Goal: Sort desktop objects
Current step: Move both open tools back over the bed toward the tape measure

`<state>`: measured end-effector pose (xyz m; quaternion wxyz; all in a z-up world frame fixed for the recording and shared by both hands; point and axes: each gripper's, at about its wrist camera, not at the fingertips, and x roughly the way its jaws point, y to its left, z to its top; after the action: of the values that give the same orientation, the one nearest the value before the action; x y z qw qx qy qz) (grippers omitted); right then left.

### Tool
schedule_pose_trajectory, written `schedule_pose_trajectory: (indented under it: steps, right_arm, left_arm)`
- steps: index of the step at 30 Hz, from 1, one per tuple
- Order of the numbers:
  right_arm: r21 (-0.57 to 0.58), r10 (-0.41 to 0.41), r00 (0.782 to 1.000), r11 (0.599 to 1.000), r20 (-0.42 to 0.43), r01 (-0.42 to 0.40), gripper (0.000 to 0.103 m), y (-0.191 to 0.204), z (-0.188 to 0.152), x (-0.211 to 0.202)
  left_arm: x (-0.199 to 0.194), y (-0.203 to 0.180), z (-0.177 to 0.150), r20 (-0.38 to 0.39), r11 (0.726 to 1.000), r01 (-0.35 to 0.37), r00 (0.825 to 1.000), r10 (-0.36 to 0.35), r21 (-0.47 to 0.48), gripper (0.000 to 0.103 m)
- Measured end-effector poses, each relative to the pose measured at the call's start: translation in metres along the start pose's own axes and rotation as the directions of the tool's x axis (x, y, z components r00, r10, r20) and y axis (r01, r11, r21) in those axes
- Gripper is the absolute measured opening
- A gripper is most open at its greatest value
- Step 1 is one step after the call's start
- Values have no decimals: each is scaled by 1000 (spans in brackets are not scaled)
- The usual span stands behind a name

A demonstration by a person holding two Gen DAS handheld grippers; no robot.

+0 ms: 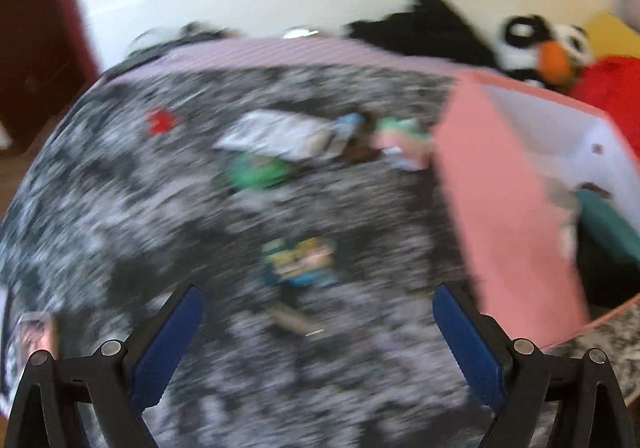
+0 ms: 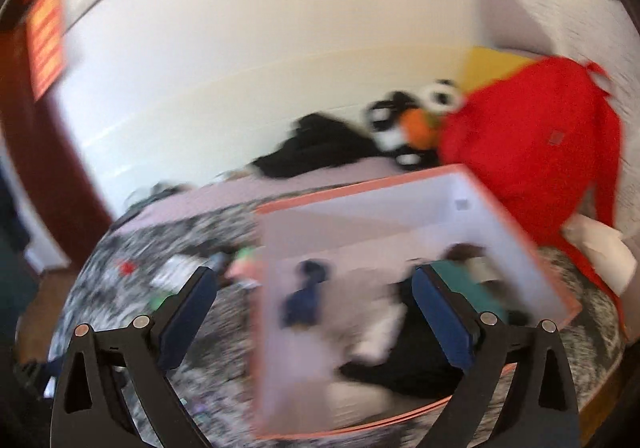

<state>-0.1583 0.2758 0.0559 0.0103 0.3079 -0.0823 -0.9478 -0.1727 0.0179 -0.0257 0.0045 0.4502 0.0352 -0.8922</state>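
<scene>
Both grippers wide apart and empty, everything blurred

My left gripper hangs over small items on the table; my right gripper faces the pink box; I risk clipping its wall

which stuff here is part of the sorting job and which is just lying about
Part of the job:
- pink box
- white packet
- green item
- small red item
- colourful item
- left gripper, open
- right gripper, open

Lying about:
- penguin plush
- red bag
- black cloth
</scene>
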Motion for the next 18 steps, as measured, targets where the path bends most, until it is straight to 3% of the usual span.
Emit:
schedule_pose_trajectory:
  steps: [8,14,18]
  right_arm:
    - [-135,96,990,985,-105,-109,100,106,-42,32]
    - [-165,91,973,978,-210,-127,100,139,-81,68]
    - [-176,76,961,976,-266,-126,100,148,-100,93]
  left_arm:
    - [8,75,-22,-8,996,-46,999,45,-75,96]
    - [33,113,-14,-8,991,-40,999,40,-127,96]
    - [64,122,-3,-56,988,-20,998,11,-153,96]
